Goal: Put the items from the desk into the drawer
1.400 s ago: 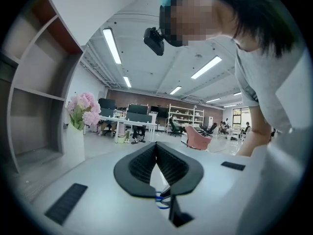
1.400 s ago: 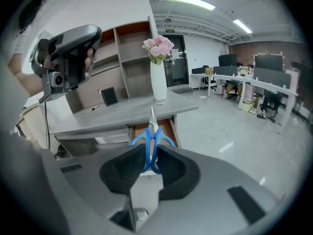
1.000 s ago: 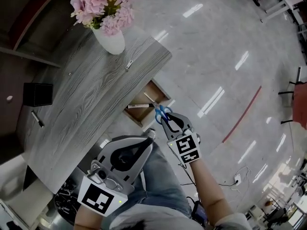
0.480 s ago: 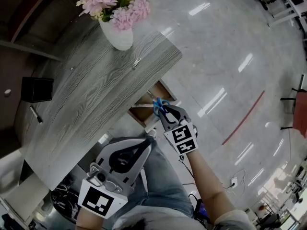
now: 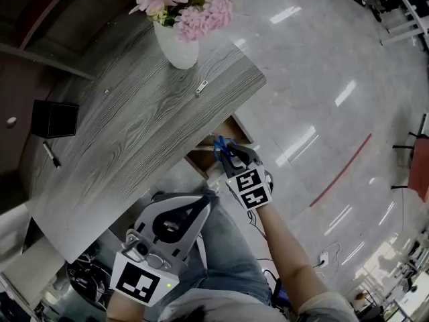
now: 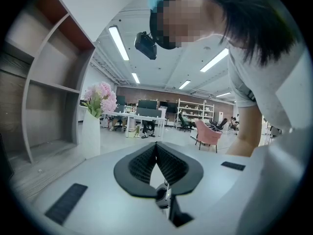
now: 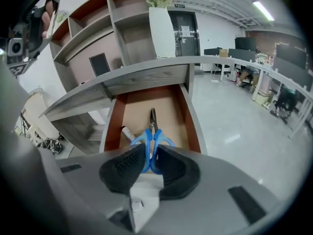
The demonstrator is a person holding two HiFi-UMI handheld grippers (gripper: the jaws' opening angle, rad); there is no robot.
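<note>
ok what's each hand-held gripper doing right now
Left hand-held gripper: closed, nothing between its jaws.
Right hand-held gripper: closed on the blue scissors, over the open drawer.

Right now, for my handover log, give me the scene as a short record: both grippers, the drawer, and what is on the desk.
right gripper: shut on the blue scissors, blades pointing into the drawer
left gripper: shut, nothing between its jaws, held low by the person's lap
drawer: open under the desk edge, with a white marker lying inside
desk: holds a vase of pink flowers, a small metal item and a dark pen
scissors touching drawer floor: cannot tell
</note>
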